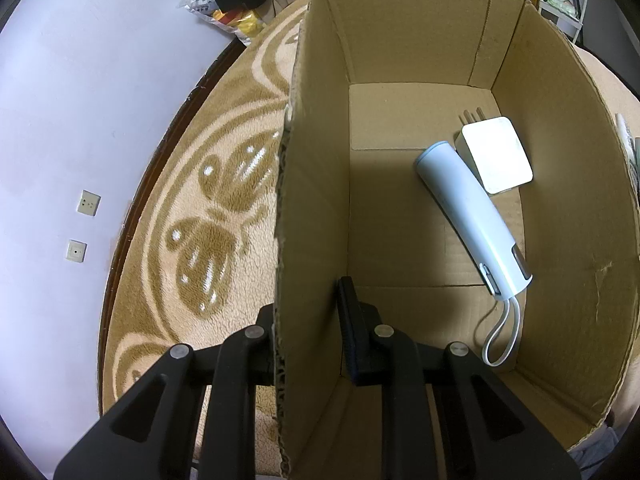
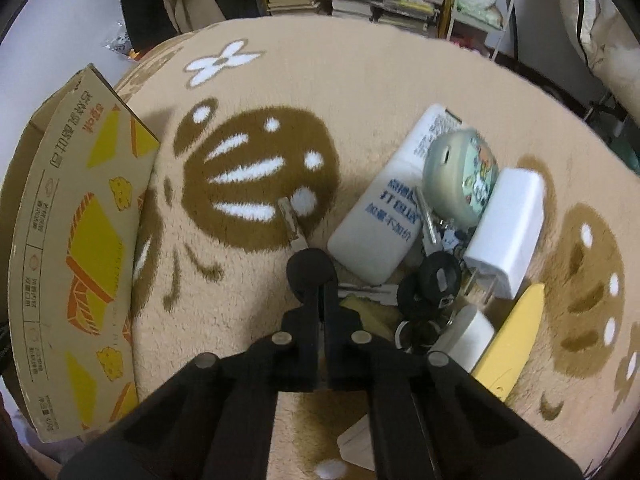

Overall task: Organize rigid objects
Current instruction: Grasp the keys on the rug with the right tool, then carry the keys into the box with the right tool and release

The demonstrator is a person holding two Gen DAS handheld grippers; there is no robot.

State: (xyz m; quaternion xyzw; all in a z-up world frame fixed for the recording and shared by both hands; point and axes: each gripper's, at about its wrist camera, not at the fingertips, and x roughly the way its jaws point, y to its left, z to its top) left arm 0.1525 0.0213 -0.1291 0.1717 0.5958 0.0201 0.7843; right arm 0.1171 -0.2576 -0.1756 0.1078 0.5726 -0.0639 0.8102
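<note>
Closed on a small metal clip above the tan carpet, my right gripper carries something light, stiff and slippery, best pinched mid-body, while my left gripper clamps the brown cardboard box wall.

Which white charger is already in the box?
The white plug adapter beside the pale blue power bank; the other white charger still lies on the rug.

The cardboard box wall hides one finger of the left tool. In the right wrist view, the right tool covers part of the keys; the yellow object beside them is unidentifiable.
</note>
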